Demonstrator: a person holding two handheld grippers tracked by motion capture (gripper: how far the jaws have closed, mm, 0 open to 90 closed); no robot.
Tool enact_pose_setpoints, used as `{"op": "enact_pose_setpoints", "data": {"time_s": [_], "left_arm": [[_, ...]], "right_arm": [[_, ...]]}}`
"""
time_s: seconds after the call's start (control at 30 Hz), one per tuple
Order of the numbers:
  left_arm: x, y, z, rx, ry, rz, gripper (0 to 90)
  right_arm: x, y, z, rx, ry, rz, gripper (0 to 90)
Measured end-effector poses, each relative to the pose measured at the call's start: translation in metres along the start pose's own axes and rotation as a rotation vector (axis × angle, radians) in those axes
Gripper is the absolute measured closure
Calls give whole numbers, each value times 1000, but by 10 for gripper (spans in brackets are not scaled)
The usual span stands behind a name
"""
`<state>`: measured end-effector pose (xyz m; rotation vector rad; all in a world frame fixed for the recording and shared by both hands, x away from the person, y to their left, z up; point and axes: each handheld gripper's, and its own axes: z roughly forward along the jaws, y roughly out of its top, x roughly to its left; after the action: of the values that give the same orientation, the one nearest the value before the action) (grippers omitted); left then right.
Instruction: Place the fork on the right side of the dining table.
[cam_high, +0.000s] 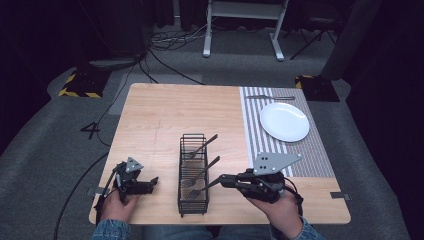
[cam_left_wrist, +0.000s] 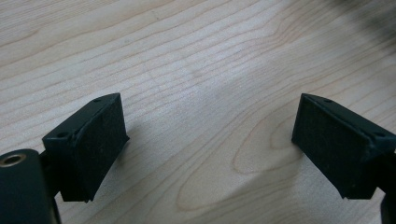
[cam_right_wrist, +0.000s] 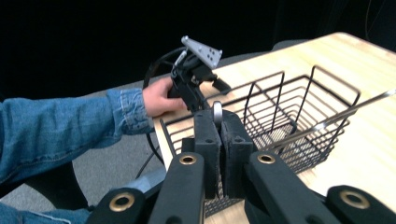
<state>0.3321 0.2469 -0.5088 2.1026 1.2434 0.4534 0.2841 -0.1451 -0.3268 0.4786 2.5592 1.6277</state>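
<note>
A black wire basket (cam_high: 192, 172) stands on the wooden table (cam_high: 165, 115) with three forks in it. My right gripper (cam_high: 221, 181) reaches toward the basket from its right and is shut on the handle of the nearest fork (cam_high: 199, 191), whose tines lie inside the basket. In the right gripper view the fork's silver handle end (cam_right_wrist: 217, 111) sticks up between the closed pads of my right gripper (cam_right_wrist: 218, 126). My left gripper (cam_high: 150, 182) rests low at the table's front left, open. Its pads (cam_left_wrist: 100, 140) stand wide apart over bare wood, with nothing between them.
A white plate (cam_high: 284, 121) sits on a striped placemat (cam_high: 310, 150) at the right, with a knife (cam_high: 270, 97) near the mat's far edge. Two other forks (cam_high: 202, 146) lean in the basket. The table's front edge runs just beneath both hands.
</note>
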Motion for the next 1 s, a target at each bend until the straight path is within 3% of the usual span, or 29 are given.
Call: {"op": "enact_pose_setpoints", "data": {"time_s": [0.3,0.67,1.0], "left_arm": [[0,0,0,1,-2,0,100],[1,1,1,1,-2,-1,100],[1,1,1,1,-2,-1,100]], "right_arm": [[-3,11,-23,-56,-23,5,871],[-5,17,-65,-118,-75,13,871],[-14,15,-103,-158,-159,27,871]]}}
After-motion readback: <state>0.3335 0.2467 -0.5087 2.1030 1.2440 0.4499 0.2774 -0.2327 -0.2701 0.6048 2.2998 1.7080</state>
